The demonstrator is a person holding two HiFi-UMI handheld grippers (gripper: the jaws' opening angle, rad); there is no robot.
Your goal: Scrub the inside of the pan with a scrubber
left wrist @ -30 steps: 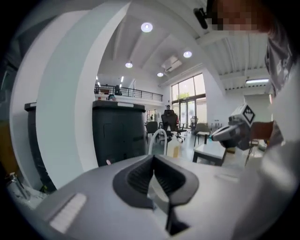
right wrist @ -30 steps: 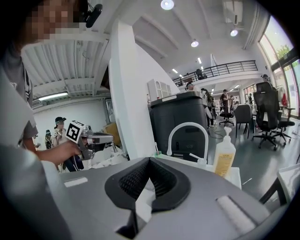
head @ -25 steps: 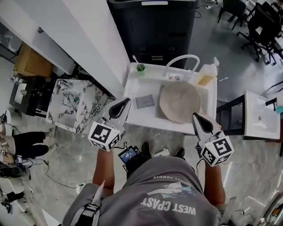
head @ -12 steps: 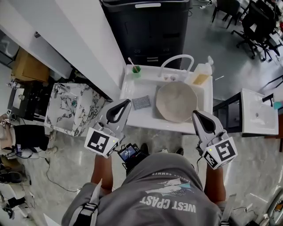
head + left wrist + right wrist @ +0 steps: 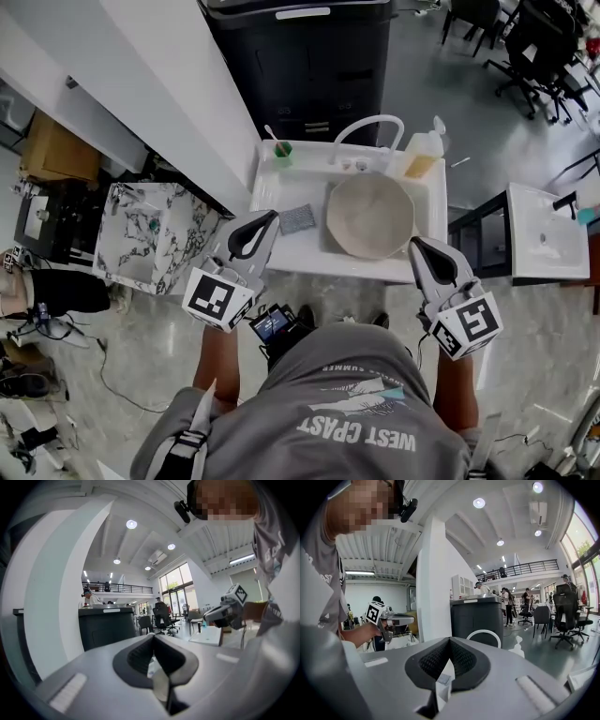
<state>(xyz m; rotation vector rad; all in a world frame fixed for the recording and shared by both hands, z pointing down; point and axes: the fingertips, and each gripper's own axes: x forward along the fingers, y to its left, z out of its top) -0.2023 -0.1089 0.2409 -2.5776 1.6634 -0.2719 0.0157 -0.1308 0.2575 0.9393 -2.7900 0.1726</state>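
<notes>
A person in a grey T-shirt [image 5: 352,412] is standing at a white sink unit [image 5: 281,253] on a glossy grey floor [image 5: 525,356] in an open, high-ceilinged workspace. A black cabinet [image 5: 305,66] is rising behind the unit, a white wall [image 5: 141,66] is running along the left, and a marble-patterned table [image 5: 145,234] is sitting beside it. A second white sink [image 5: 548,239] is standing to the right, with office chairs [image 5: 534,42] beyond.

On the unit, a white arched faucet [image 5: 367,129] is curving over the basin. A soap bottle [image 5: 424,153] is standing to its right and a green cup [image 5: 282,150] holding a brush is standing at the back left corner.

The pan [image 5: 368,216], pale beige with a many-sided rim, is lying open side up in the basin below the faucet, its inside showing faint streaks. The scrubber [image 5: 297,219], a flat grey square pad, is lying on the white ledge just left of the pan, apart from it.

The left gripper [image 5: 265,220] is hanging over the unit's front edge near the scrubber, jaws pressed together on nothing. The right gripper [image 5: 419,248] is hanging at the front right corner, its jaws likewise meeting at the tips and carrying nothing.
</notes>
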